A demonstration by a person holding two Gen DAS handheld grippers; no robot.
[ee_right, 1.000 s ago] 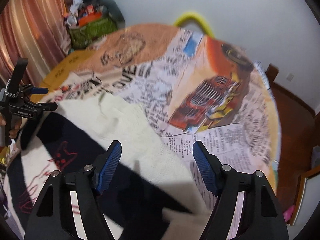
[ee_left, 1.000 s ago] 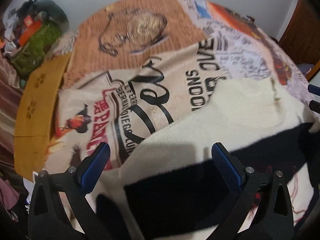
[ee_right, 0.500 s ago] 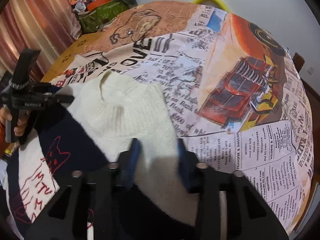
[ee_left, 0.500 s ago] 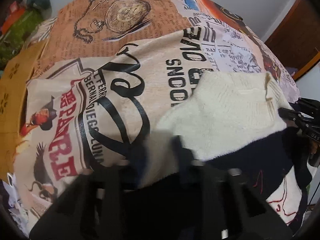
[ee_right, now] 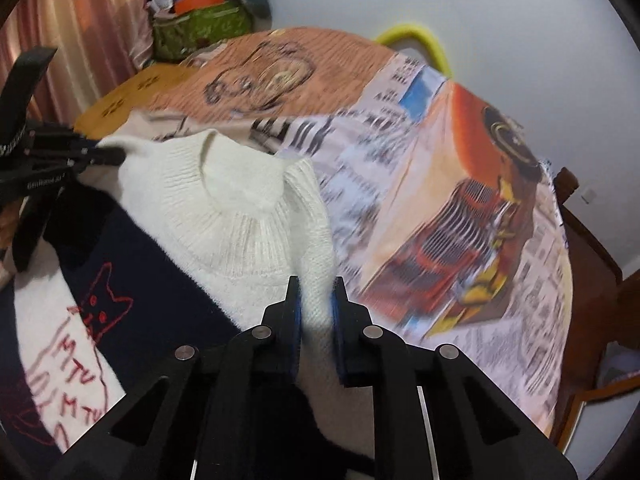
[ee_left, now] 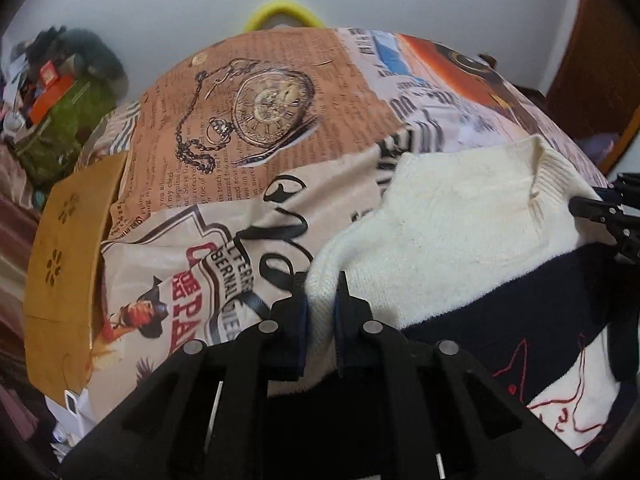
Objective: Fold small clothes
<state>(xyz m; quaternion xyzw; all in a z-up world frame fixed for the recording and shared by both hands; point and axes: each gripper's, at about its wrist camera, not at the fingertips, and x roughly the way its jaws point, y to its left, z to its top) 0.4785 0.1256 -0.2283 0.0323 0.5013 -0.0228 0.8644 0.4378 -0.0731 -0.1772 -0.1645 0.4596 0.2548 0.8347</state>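
Both clamped on cream-and-navy knitted sweater [ee_right: 240,216] lying on printed tablecloth [ee_left: 256,128]: left gripper [ee_left: 321,308] and right gripper [ee_right: 313,312] pinching opposite shoulders, probably to lift and spread for folding.

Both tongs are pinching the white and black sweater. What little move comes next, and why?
Probably lift both corners together and carry them over toward the sweater's dark part. The left tongs and right tongs have just closed on its cream shoulder edges, one each side of the collar, so the top is ready to fold.
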